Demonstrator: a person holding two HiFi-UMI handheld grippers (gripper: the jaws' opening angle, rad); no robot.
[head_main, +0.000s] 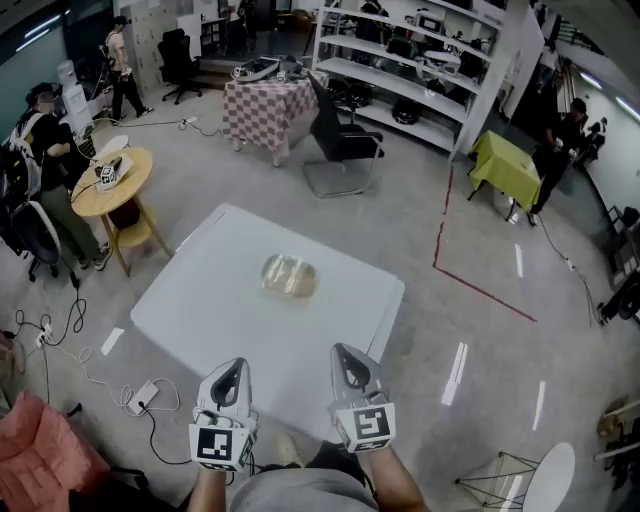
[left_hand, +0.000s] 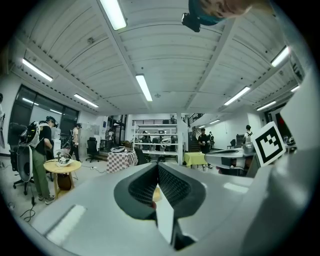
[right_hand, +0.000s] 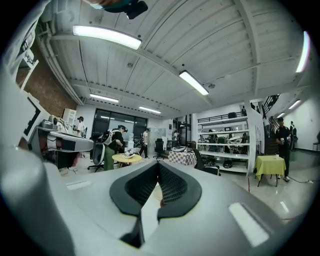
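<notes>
A white square table (head_main: 210, 310) stands in front of me, with a clear, yellowish bundle (head_main: 289, 276) lying at its middle. Both grippers hover over the table's near edge, apart from the bundle. My left gripper (head_main: 232, 365) is shut with nothing in it, and so is my right gripper (head_main: 347, 352). In the left gripper view the left gripper's (left_hand: 158, 165) jaws meet at their tips, and a sliver of the yellowish bundle (left_hand: 156, 192) shows through the gap below. The right gripper view shows the right gripper (right_hand: 158, 164) with its jaws likewise closed.
A round wooden table (head_main: 110, 185) and several people stand at the left. Behind are a checkered table (head_main: 268, 105), a black chair (head_main: 340, 140) and shelves (head_main: 420, 60). A yellow-green table (head_main: 505, 165) is at the right. Cables and a power strip (head_main: 140, 397) lie on the floor.
</notes>
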